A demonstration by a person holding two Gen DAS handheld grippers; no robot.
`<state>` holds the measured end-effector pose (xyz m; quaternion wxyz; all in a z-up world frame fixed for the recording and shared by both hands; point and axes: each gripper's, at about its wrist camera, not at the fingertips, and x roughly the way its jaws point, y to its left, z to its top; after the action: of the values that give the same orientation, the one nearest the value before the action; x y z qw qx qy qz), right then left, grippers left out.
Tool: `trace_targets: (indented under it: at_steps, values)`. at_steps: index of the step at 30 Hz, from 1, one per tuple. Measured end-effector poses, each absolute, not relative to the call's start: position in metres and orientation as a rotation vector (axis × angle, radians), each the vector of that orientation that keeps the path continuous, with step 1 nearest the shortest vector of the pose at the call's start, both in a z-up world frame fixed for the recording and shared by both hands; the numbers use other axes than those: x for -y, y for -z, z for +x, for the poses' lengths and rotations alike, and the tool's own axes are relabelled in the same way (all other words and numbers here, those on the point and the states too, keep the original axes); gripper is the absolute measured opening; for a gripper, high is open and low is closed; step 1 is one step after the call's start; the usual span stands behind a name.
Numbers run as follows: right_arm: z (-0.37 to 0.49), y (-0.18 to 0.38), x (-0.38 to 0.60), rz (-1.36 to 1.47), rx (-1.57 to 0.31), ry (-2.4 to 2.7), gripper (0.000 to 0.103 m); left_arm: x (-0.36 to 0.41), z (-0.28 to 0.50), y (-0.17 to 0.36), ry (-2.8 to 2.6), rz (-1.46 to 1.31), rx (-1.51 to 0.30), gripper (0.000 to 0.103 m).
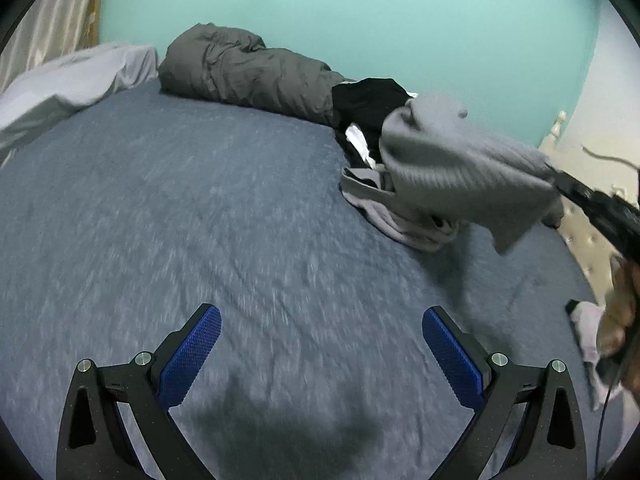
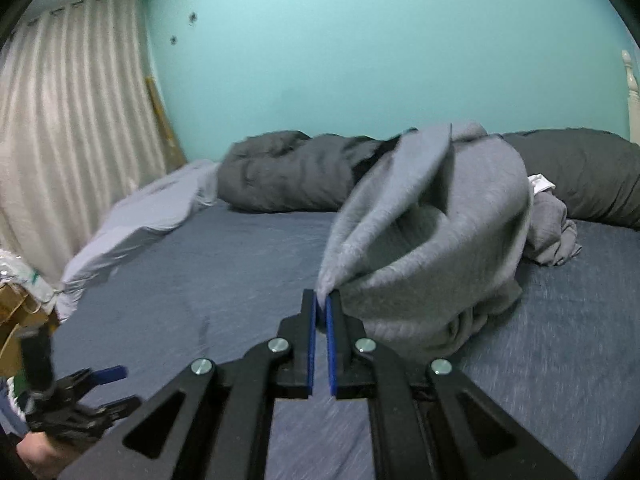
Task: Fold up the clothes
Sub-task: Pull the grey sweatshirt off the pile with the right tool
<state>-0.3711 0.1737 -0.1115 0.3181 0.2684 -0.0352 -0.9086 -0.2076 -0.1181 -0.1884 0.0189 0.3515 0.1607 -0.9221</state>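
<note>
A grey ribbed garment (image 2: 440, 248) hangs lifted off the blue bed sheet (image 1: 200, 220). My right gripper (image 2: 321, 296) is shut on one of its edges. In the left wrist view this garment (image 1: 460, 176) stretches from the right gripper (image 1: 560, 178) back toward a clothes pile (image 1: 400, 224) of light grey, black and white pieces. My left gripper (image 1: 322, 312) stands open over bare sheet, nothing between its blue pads. It also shows low on the left in the right wrist view as the left gripper (image 2: 120, 388), held by a hand.
A rolled dark grey duvet (image 1: 248, 72) lies along the teal wall. A pale pillow (image 1: 68, 84) sits at the far left, beside a cream curtain (image 2: 68, 120). A tufted headboard (image 1: 588, 216) bounds the bed on the right. A small pale cloth (image 1: 588, 328) lies near the right hand.
</note>
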Motion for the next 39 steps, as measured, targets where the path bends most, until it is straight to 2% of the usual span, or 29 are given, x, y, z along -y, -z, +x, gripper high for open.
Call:
trace_targets:
  at_steps: [4,7,12,16,19,26,27,29,31,32,39]
  values:
    - [-0.31,0.097,-0.181,0.697,0.101,2.336,0.004,0.113,-0.171,0.189,2.876,1.082,-0.489,0.103]
    - [-0.27,0.092,-0.191,0.688,0.181,2.307,0.004,0.11,-0.152,0.196,2.884,1.094,-0.523,0.103]
    - [-0.214,0.12,-0.194,0.788,0.177,2.272,0.004,0.098,-0.129,0.219,2.907,1.132,-0.501,0.103]
    - [-0.203,0.156,-0.213,0.915,0.217,2.324,0.004,0.094,-0.126,0.23,2.923,1.118,-0.44,0.103]
    - [-0.2,0.173,-0.223,0.982,0.189,2.396,0.008,0.099,-0.126,0.24,2.932,1.123,-0.52,0.103]
    - [-0.215,0.202,-0.272,1.112,0.461,2.624,0.011,0.099,-0.136,0.261,2.903,1.184,-0.512,0.103]
    - [-0.215,0.202,-0.274,1.103,0.468,2.637,0.014,0.099,-0.137,0.262,2.901,1.182,-0.516,0.103]
    - [-0.212,0.204,-0.275,1.076,0.471,2.646,0.028,0.098,-0.138,0.262,2.904,1.178,-0.506,0.103]
    - [-0.209,0.21,-0.27,1.06,0.469,2.622,0.066,0.097,-0.139,0.263,2.909,1.176,-0.499,0.103]
    - [-0.213,0.216,-0.263,1.079,0.458,2.596,0.068,0.096,-0.139,0.264,2.911,1.18,-0.498,0.103]
    - [-0.238,0.257,-0.222,1.165,0.337,2.516,0.068,0.102,-0.143,0.269,2.891,1.194,-0.51,0.103]
